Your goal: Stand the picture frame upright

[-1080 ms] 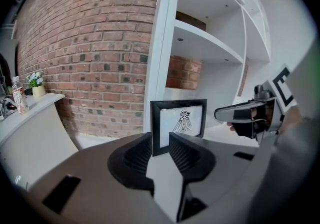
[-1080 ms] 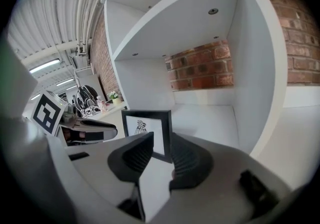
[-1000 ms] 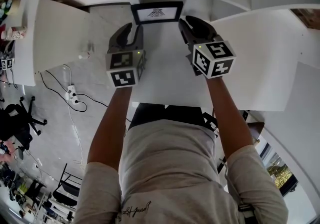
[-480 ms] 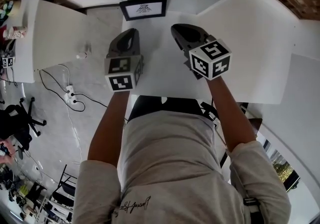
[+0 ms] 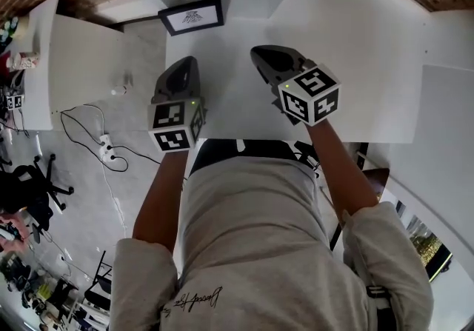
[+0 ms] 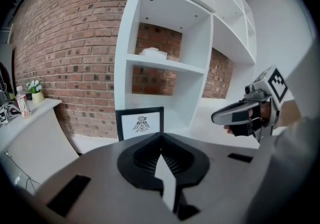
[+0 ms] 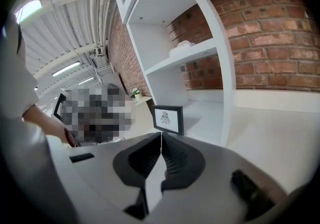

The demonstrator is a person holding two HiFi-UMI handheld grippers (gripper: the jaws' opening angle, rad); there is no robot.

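Observation:
The black picture frame (image 5: 192, 17) with a white mat and a small bird drawing stands upright at the far left of the white table (image 5: 348, 41), by the foot of the shelf unit. It also shows upright in the left gripper view (image 6: 140, 123) and the right gripper view (image 7: 168, 119). My left gripper (image 5: 184, 69) hovers well short of the frame, jaws shut with nothing between them (image 6: 160, 137). My right gripper (image 5: 261, 55) is beside it to the right, also shut and empty (image 7: 161, 135). Neither touches the frame.
A white shelf unit (image 6: 165, 62) rises behind the frame against a brick wall (image 6: 65, 47). A second white table (image 5: 81, 55) stands to the left with a small plant (image 6: 34, 90) and bottle on it. Cables and a power strip (image 5: 107, 144) lie on the floor.
Both grippers have drawn back from the frame toward me. The left gripper's jaws, open a second ago, have shut. The frame stays standing where it was.

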